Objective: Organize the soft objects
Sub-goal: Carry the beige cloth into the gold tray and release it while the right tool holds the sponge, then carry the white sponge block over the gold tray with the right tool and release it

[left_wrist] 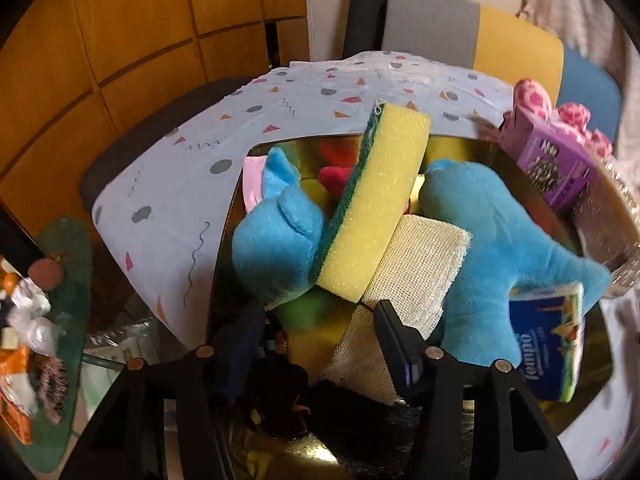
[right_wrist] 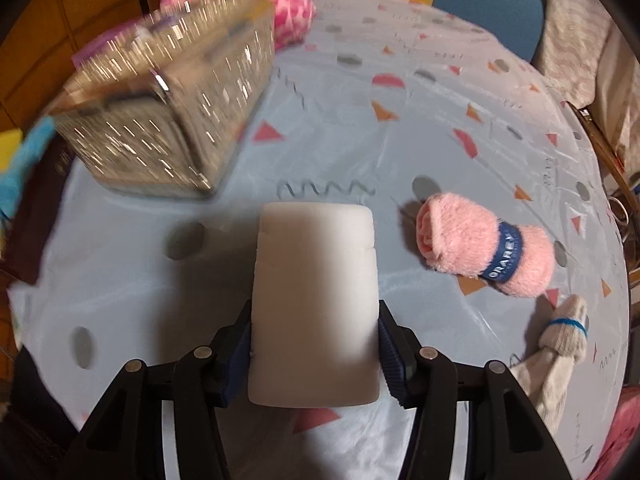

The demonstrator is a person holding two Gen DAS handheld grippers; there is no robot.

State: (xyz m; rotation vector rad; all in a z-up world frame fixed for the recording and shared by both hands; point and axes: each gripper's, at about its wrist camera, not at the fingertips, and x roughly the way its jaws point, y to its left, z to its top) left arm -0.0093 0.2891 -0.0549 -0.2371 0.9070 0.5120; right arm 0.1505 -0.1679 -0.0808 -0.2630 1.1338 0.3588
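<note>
My right gripper (right_wrist: 315, 344) is shut on a white foam block (right_wrist: 314, 300) and holds it above the patterned tablecloth (right_wrist: 360, 140). A rolled pink towel with a blue band (right_wrist: 486, 250) and a grey-white sock (right_wrist: 560, 344) lie to its right. My left gripper (left_wrist: 316, 320) is open above a gold box (left_wrist: 520, 168) crowded with soft things: a yellow-green sponge (left_wrist: 376, 208), a blue plush (left_wrist: 500, 248), a cream mesh scrubber (left_wrist: 416, 264) and a Tempo tissue pack (left_wrist: 552, 340). Its right finger (left_wrist: 396, 340) rests against the mesh scrubber.
A clear glittering basket (right_wrist: 168, 92) stands at the back left in the right wrist view, with a pink patterned plush (right_wrist: 280, 12) behind it. A purple carton (left_wrist: 552, 160) leans at the box's far right. Chairs (left_wrist: 520, 40) stand beyond the table. Clutter lies on the floor at left (left_wrist: 32, 320).
</note>
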